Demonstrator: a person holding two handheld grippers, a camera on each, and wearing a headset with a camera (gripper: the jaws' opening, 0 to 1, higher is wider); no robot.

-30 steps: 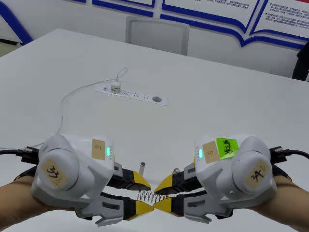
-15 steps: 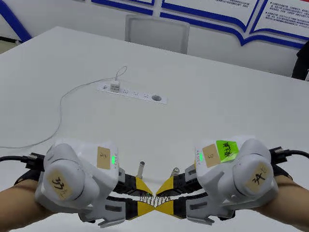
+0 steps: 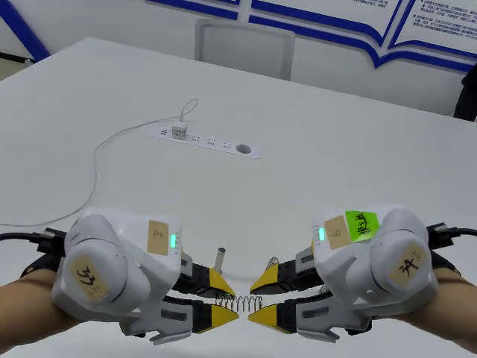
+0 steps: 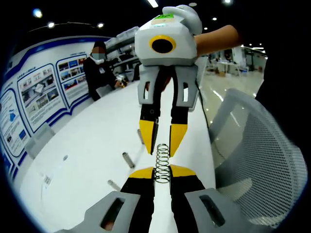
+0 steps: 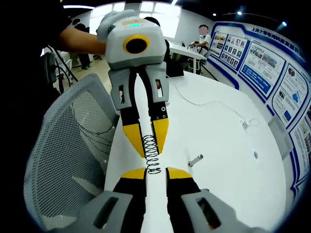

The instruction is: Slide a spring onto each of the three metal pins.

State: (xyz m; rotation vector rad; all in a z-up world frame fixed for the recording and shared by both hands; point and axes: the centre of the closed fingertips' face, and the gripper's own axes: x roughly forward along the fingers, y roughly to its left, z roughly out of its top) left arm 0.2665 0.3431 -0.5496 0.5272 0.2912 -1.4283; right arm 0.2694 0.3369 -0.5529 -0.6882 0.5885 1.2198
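In the head view, the left gripper (image 3: 223, 300) and the right gripper (image 3: 257, 298) were met tip to tip at the near edge of the table (image 3: 335, 171). A spring (image 3: 237, 303) was spanned level between them, clear of the surface. A pin (image 3: 220, 259) was seen upright just beyond the left gripper's tips, with no spring on it.

In the left gripper view, the left jaws were clenched on the spring's near end, and its far end was flanked by the right jaws.

In the right gripper view, the spring's end was bracketed by the right jaws, but a sliver of gap was left on one side, so a grip could not be told.

The step was judged to be a hand-over or steadying of the spring in mid-air, with threading not yet begun. One firm hold would be called for next, with the free end lined up over the pin's top and lowered. No tray or box was made out; the pin stood directly on the table.
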